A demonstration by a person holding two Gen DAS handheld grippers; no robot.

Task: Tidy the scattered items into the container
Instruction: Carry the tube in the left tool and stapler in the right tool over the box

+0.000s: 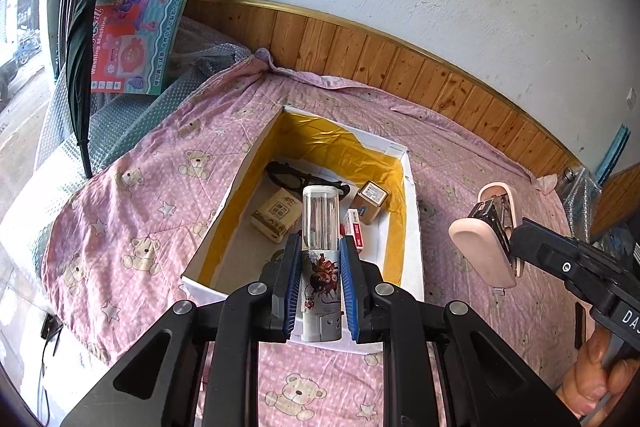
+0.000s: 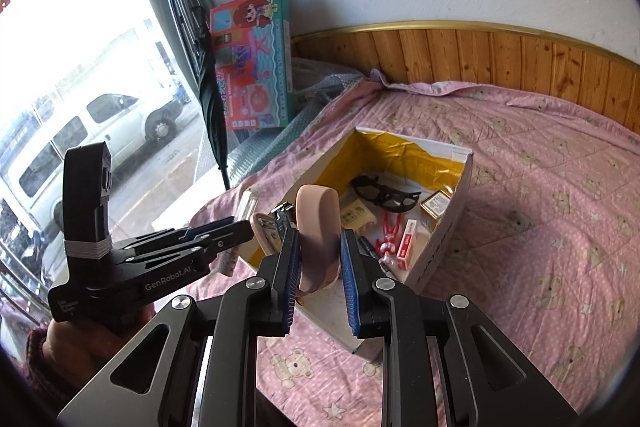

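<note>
My left gripper (image 1: 320, 241) is shut on an upright printed tube (image 1: 320, 223) with a clear top, held over the near end of the yellow-lined white box (image 1: 412, 195). The box sits on a pink bear-print bedcover (image 1: 140, 227). Inside lie black glasses (image 1: 296, 177), a tissue packet (image 1: 278, 215), a small gold carton (image 1: 370, 201) and a red-white pack (image 1: 356, 231). My right gripper (image 2: 320, 239) is shut on a pink stapler (image 2: 318, 223), just above the box's near-left corner (image 2: 336, 307). From the left wrist view, the right gripper (image 1: 506, 227) and stapler (image 1: 480, 251) hang to the right of the box.
A toy box (image 1: 148, 11) and a dark folded umbrella (image 1: 82, 67) lean by the window at the far left. Wooden panelling (image 1: 400, 67) runs behind the bed. Bubble wrap (image 1: 132, 115) lies past the bedcover's left edge. A hand (image 1: 600, 371) grips the right handle.
</note>
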